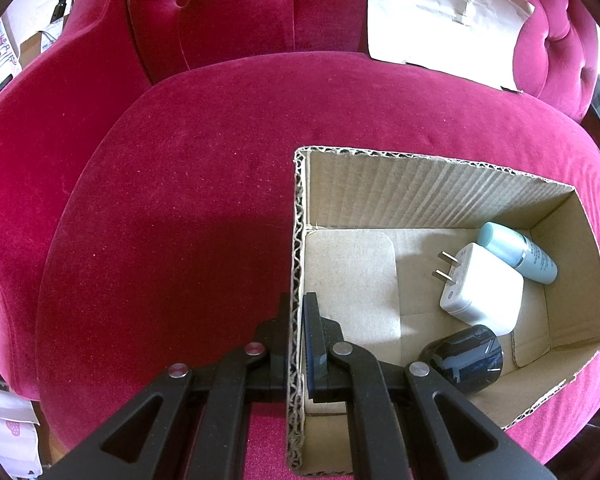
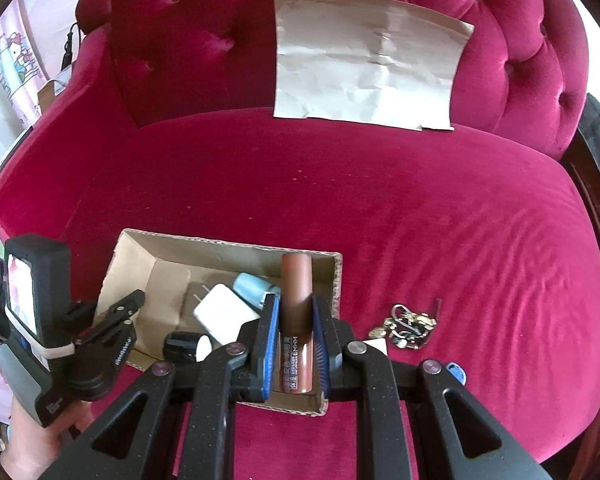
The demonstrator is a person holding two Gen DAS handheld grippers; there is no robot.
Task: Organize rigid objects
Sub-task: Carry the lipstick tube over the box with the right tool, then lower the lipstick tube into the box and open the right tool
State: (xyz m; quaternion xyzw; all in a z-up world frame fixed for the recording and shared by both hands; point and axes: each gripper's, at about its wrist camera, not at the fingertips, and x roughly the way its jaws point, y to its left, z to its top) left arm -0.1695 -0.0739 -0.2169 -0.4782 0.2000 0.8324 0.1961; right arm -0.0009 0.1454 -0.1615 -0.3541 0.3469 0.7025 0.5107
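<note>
An open cardboard box (image 1: 420, 192) sits on a crimson velvet sofa seat (image 1: 180, 200). My left gripper (image 1: 297, 308) is shut on the box's left wall. Inside lie a white plug charger (image 1: 482, 286), a light blue bottle (image 1: 516, 252) and a black round object (image 1: 464, 356). In the right wrist view my right gripper (image 2: 296, 344) is shut on a brown cosmetic tube (image 2: 296, 284), held upright over the right end of the box (image 2: 204, 256). The charger (image 2: 224, 312), bottle (image 2: 252, 286) and black object (image 2: 180, 346) show below it. The left gripper (image 2: 134, 300) appears at the box's left edge.
A bunch of keys (image 2: 408, 326) lies on the seat (image 2: 460, 220) right of the box, with a small blue item (image 2: 456, 372) nearer me. A creased sheet of paper (image 2: 364, 64) leans on the tufted backrest. A hand (image 2: 40, 432) holds the left gripper's body.
</note>
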